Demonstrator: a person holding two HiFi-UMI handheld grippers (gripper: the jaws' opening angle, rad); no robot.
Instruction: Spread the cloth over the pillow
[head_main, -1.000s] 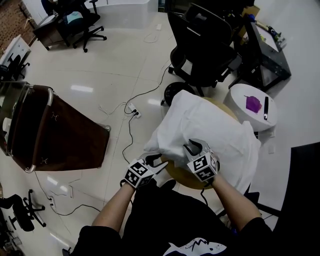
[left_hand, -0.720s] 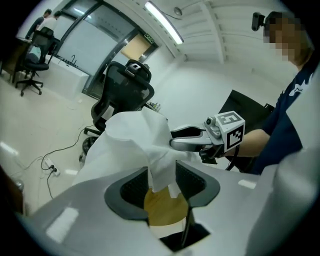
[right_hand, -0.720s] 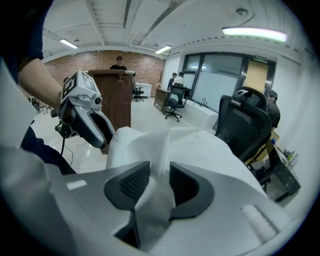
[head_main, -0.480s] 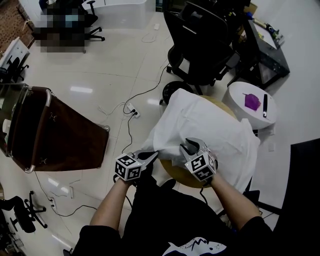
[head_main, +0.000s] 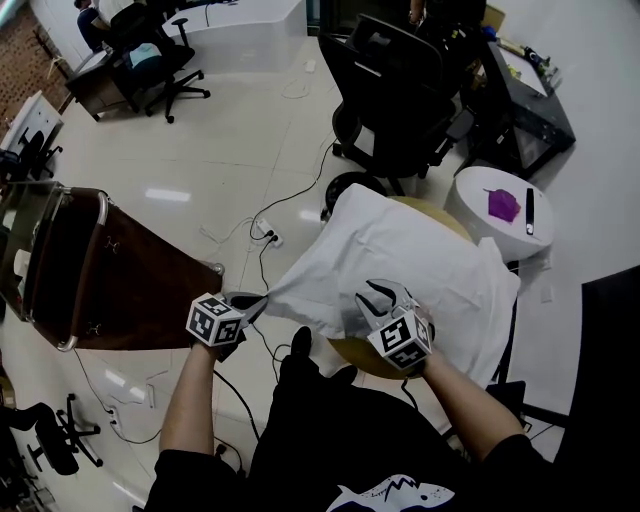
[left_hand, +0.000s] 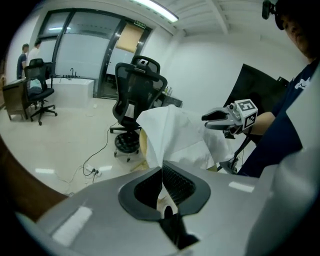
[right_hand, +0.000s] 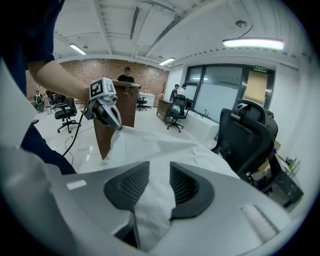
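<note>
Left gripper (head_main: 252, 304) is clamped tight on a corner of the cloth (head_main: 430, 262), holding it out past the table's (head_main: 350, 353) near-left edge, so a taut fold runs from that corner rightward back to the heap. Right gripper (head_main: 376, 297) is spread wide over the table's near edge. Cloth lies loose between its jaws, but they aren't pinching it. The rest of the cloth sits bunched over the pillow, which I only see as a bulge underneath. The heap lies right of my left hand and away from me, so the right one's way closer. I'd guess that one grabs next.
</note>
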